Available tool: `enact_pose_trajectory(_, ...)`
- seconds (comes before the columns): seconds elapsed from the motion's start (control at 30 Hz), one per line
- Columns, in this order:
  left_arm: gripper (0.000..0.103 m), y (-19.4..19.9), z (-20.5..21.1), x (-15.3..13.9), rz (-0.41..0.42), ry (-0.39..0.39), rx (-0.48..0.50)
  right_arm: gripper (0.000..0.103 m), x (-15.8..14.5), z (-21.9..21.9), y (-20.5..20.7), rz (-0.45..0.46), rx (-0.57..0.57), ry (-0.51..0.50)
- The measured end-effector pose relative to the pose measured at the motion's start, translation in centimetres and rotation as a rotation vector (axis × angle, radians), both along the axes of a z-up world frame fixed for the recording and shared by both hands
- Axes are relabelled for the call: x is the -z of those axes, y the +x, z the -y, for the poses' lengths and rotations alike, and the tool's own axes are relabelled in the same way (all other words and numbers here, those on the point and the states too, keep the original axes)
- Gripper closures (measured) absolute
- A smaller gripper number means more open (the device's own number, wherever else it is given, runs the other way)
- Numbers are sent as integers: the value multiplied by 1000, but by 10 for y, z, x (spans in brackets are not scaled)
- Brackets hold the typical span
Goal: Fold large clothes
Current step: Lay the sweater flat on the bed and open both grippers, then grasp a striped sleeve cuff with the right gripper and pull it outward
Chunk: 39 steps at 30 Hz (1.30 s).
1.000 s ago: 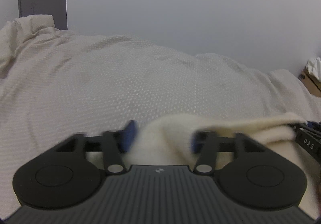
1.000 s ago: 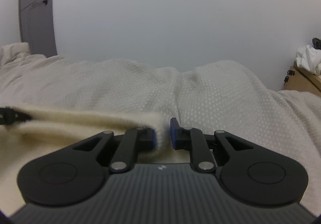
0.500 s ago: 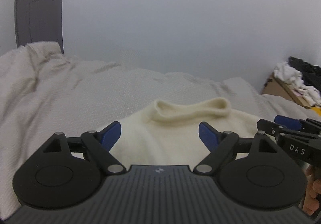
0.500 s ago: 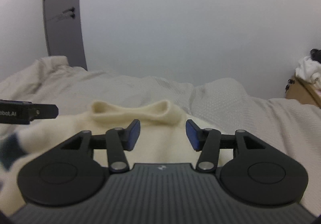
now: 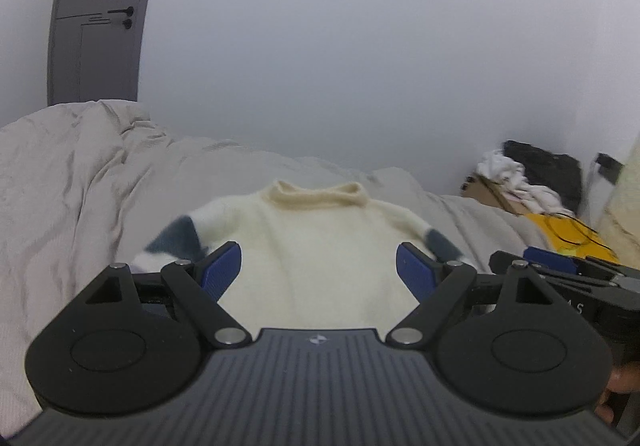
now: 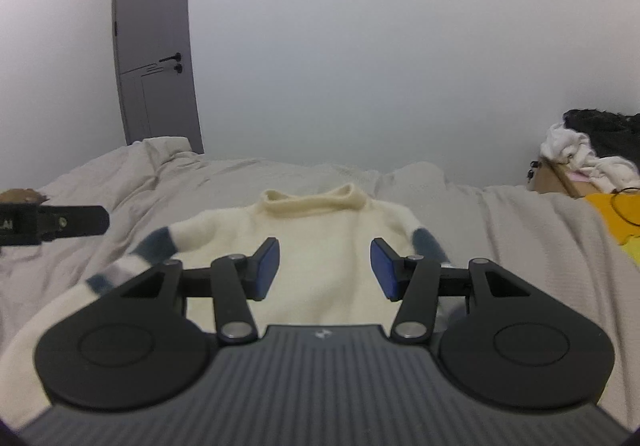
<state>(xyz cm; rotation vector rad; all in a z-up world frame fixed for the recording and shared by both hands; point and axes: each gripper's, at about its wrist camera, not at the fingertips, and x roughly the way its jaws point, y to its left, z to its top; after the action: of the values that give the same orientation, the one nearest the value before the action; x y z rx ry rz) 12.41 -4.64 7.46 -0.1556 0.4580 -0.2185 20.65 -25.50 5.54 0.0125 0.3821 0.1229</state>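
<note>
Nearest in the left wrist view, the left gripper (image 5: 319,270) stands spread wide with nothing between its blue pads (image 5: 221,269); it grips nothing. In the right wrist view the right gripper (image 6: 324,270) is likewise released, its pads (image 6: 267,266) parted and empty.

Just past both sets of fingers, and below them, the cream sweater (image 6: 316,246) lies flat on the bed (image 6: 500,230), spread on the pale quilted cover. Its hem end is nearest and hidden under the gripper bodies. Its long axis runs straight away from the cameras, with the rolled collar (image 6: 314,200) at the far end pointing toward the wall. The sleeves, banded in dark blue, angle out and back toward the viewer on each side.

Farther off are a cardboard box (image 6: 560,176) piled with clothes at the right and a grey door (image 6: 154,42) at the left.
</note>
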Motion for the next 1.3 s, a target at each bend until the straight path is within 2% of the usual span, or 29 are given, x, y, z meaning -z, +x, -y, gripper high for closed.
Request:
enact_pose_trajectory(0.1,15,-39,5,2,-6,7,33,50,-5,5,-28,-16,-2,6)
enact_pose_trajectory(0.13,15,-50,7,5,2,16,49,47,-4,7,-36,-26,-2,-3)
enact_pose_trajectory(0.17,15,-59,7,8,6,20,53,38,-1,9,-42,-32,-5,-9)
enact_pose_trajectory(0.27,15,-77,5,22,-13,12,67,33,14,17,-53,-40,-2,-14)
enact_pose_trajectory(0.37,15,-86,3,34,-17,48,62,33,40,23,-58,-94,8,-20)
enact_pose_trajectory(0.47,15,-86,-4,47,-46,21,55,31,64,28,-57,-180,40,-30)
enact_pose_trajectory(0.57,15,-83,-11,58,-80,-15,39,16,83,41,-51,-245,102,9)
enact_pose_trajectory(0.7,15,-77,-18,65,-119,-42,35,16,105,65,-34,-348,170,128)
enact_pose_trajectory(0.77,15,-73,-23,65,-119,-63,27,16,117,75,-26,-392,202,153)
enact_pose_trajectory(0.9,15,-66,-32,69,-125,-97,21,16,138,83,-9,-480,268,86)
enact_pose_trajectory(1.07,15,-58,-39,76,-146,-115,7,14,156,87,0,-556,256,153)
enact_pose_trajectory(1.2,15,-55,-45,78,-155,-163,11,15,160,79,-3,-566,235,111)
enact_pose_trajectory(1.3,15,-55,-49,78,-153,-175,12,27,162,71,-3,-577,240,48)
